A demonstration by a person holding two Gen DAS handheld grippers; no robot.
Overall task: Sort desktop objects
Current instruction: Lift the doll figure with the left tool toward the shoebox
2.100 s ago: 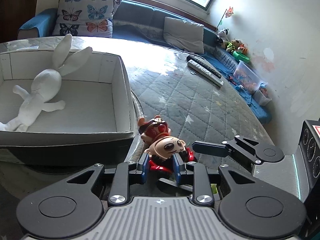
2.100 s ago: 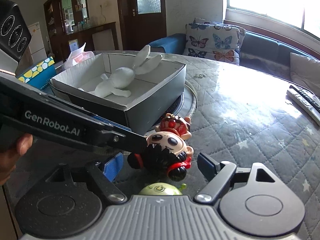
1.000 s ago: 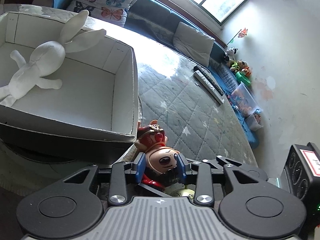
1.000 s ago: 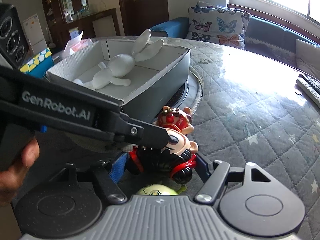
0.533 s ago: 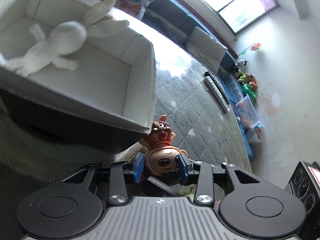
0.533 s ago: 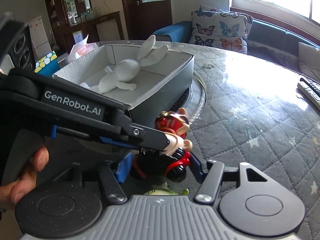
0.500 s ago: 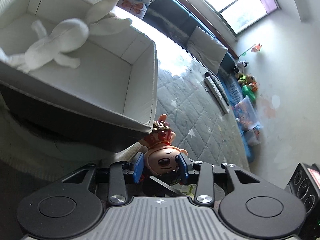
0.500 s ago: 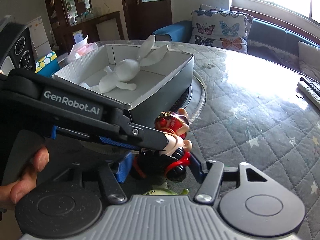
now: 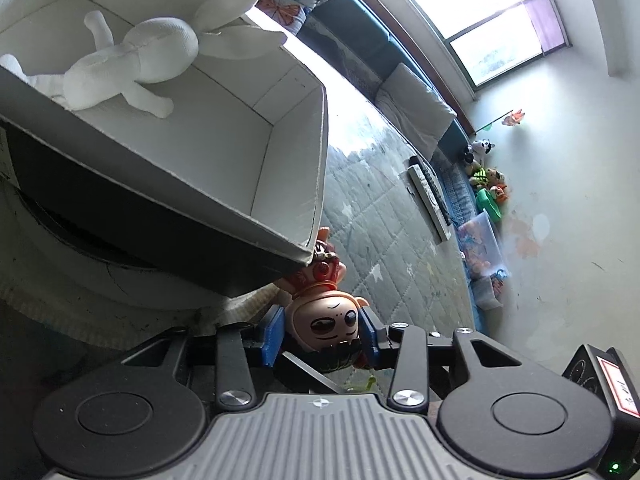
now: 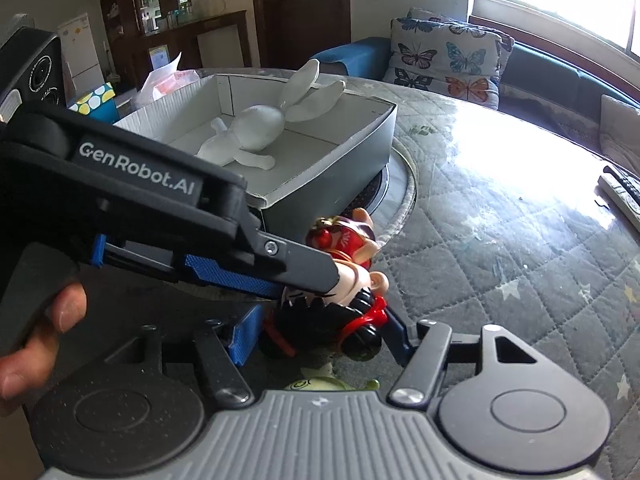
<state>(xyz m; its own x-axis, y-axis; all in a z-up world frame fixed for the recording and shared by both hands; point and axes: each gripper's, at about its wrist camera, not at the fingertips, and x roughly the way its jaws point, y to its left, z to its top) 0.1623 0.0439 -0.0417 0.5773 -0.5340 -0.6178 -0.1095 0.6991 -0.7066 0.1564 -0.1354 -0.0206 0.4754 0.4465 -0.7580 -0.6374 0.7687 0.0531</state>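
Room: a living room with a bright window, a sofa (image 10: 536, 68) with butterfly cushions (image 10: 448, 56), dark cabinets and a door at the back.
Table: a round table (image 10: 500, 216) under a grey quilted cover with stars; remotes (image 9: 430, 196) lie near its far edge.
Box: an open white-lined box (image 10: 360, 148) stands on the table's turntable, with a white plush rabbit (image 10: 256, 132) lying inside.
Figure: a big-headed toy figure (image 10: 356, 280) with a red headdress sits just in front of the box's near corner, between both tools.
Left tool: the left tool (image 9: 322, 330) frames the figure's head; its jaws have just been opening, and the blue pads (image 9: 272, 332) seem to stand slightly clear of the face, though the view is too tight to be sure.
Right tool: the right tool (image 10: 320, 340) is shut around the figure's dark lower body, with its pads (image 10: 244, 332) pressing on either side.
Green toy: a small green toy (image 10: 320, 384) lies on the table just under the figure, mostly hidden by the right tool's body.
Hand: a person's fingers (image 10: 60, 312) wrap the left tool's handle.
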